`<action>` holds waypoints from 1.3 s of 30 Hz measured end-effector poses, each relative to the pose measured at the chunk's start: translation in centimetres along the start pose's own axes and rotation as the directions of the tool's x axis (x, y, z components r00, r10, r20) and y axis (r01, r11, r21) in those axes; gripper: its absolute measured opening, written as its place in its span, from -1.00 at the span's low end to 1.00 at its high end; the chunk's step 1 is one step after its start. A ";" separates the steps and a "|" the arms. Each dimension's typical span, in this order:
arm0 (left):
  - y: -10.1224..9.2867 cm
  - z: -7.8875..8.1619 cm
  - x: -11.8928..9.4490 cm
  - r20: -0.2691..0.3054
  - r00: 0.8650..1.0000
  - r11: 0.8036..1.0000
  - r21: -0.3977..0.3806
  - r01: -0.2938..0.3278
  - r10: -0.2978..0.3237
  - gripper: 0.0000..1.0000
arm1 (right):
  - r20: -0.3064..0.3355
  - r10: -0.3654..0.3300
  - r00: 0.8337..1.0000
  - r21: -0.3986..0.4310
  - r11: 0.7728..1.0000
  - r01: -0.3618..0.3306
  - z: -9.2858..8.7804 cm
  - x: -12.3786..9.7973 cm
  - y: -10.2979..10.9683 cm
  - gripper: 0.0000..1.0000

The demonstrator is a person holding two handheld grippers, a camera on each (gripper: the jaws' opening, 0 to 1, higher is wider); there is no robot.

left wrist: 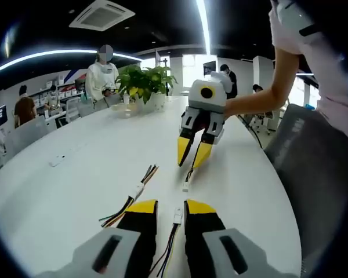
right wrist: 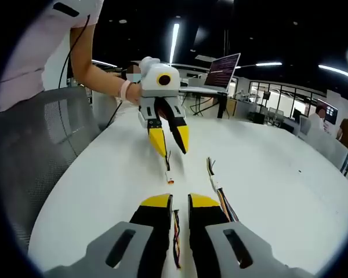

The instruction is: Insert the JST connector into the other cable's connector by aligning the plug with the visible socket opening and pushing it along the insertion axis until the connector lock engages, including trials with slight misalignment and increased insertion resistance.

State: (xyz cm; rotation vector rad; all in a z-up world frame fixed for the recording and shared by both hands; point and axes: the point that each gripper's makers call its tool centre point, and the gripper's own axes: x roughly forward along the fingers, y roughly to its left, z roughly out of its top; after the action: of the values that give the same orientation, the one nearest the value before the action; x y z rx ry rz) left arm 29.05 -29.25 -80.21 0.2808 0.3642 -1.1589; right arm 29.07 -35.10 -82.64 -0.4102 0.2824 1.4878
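Nearest the lens in the left gripper view, the left gripper (left wrist: 170,217) has its yellow-tipped jaws drawn close together with a thin bundle of wires running up between them; its cable (left wrist: 173,240) ends in a small white connector (left wrist: 177,215) sitting just past the tips. Whether the jaws actually pinch the wires I cannot tell for sure, though they look nipped. Just beside it on the white table (left wrist: 75,174) lies a spare cable (left wrist: 130,197) with multicoloured wires (loose, touching nothing). Farther out, the right gripper (left wrist: 191,156) points down at the table, jaws nearly closed around a second cable (left wrist: 188,176) whose white plug (left wrist: 185,186) hangs at the surface. A potted plant (left wrist: 144,84) stands at the far end.

From the right gripper view, the right gripper (right wrist: 180,217) has the wires between narrow jaws; beyond, the left gripper (right wrist: 173,147) faces it with its connector (right wrist: 170,177) dangling at the table, well apart from the other plug. The spare cable (right wrist: 217,191) lies to one side.
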 end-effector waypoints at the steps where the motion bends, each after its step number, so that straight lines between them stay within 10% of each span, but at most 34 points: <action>1: -0.1 0.0 0.1 -0.005 1.000 1.000 0.004 0.001 -0.001 -0.76 | -0.008 0.004 1.000 -0.005 1.000 -0.004 -0.2 0.1 0.2 -0.83; 39: -0.7 -3.8 1.5 -0.021 1.000 0.999 -0.033 0.021 -0.021 -0.85 | -0.012 0.014 1.000 0.007 1.000 -0.014 -1.4 1.7 0.6 -0.91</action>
State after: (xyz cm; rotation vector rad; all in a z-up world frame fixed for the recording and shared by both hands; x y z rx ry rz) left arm 28.37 -29.24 -84.32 0.2613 0.4055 -1.1702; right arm 28.70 -34.14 -84.67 -0.4123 0.3001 1.4985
